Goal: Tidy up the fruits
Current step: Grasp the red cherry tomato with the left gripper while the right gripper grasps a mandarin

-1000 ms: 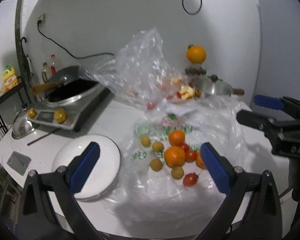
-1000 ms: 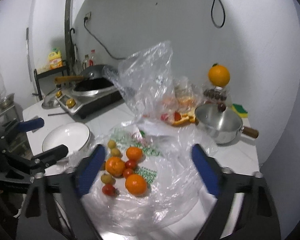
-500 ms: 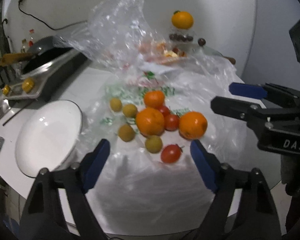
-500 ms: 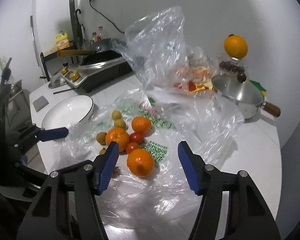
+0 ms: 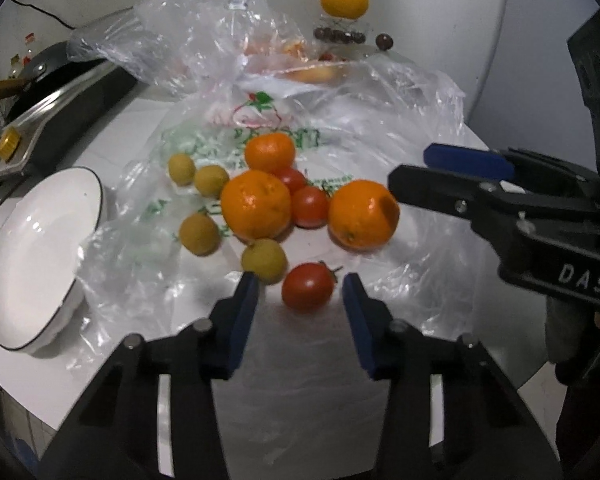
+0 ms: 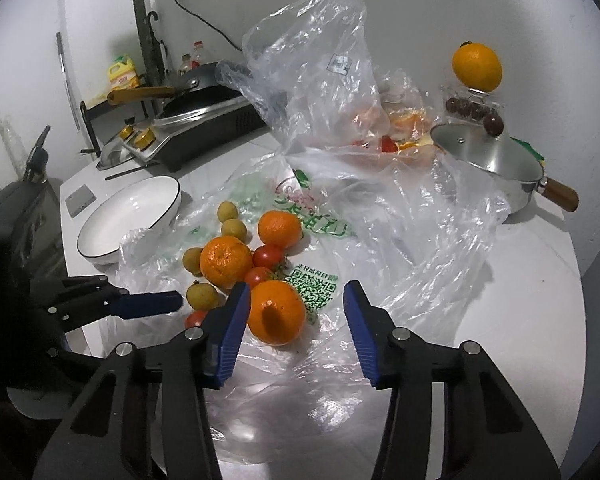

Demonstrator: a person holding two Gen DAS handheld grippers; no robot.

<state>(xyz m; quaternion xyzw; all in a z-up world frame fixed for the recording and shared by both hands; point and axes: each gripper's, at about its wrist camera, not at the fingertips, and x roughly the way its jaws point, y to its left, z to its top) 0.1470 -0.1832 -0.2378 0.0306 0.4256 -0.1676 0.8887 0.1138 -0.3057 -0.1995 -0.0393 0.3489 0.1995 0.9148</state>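
Note:
Fruit lies on a flattened clear plastic bag (image 5: 400, 128): three oranges, several cherry tomatoes and several small yellow-green fruits. My left gripper (image 5: 300, 294) is open, its blue pads on either side of the nearest cherry tomato (image 5: 307, 292), not touching it. My right gripper (image 6: 294, 306) is open around the nearest orange (image 6: 276, 312), which also shows in the left wrist view (image 5: 363, 214). The big middle orange (image 5: 256, 204) sits beside it. A white bowl (image 5: 32, 256) stands empty at the left.
An induction cooker with a black pan (image 6: 204, 112) stands at the back left. A steel saucepan (image 6: 496, 168) with a wooden handle is at the back right, with an orange (image 6: 477, 66) perched above dark fruits. A second bag (image 6: 320, 72) stands upright behind.
Both grippers have moved forward and down to the fruit and narrowed their opening. The left now brackets the near tomato, the right brackets the near orange.

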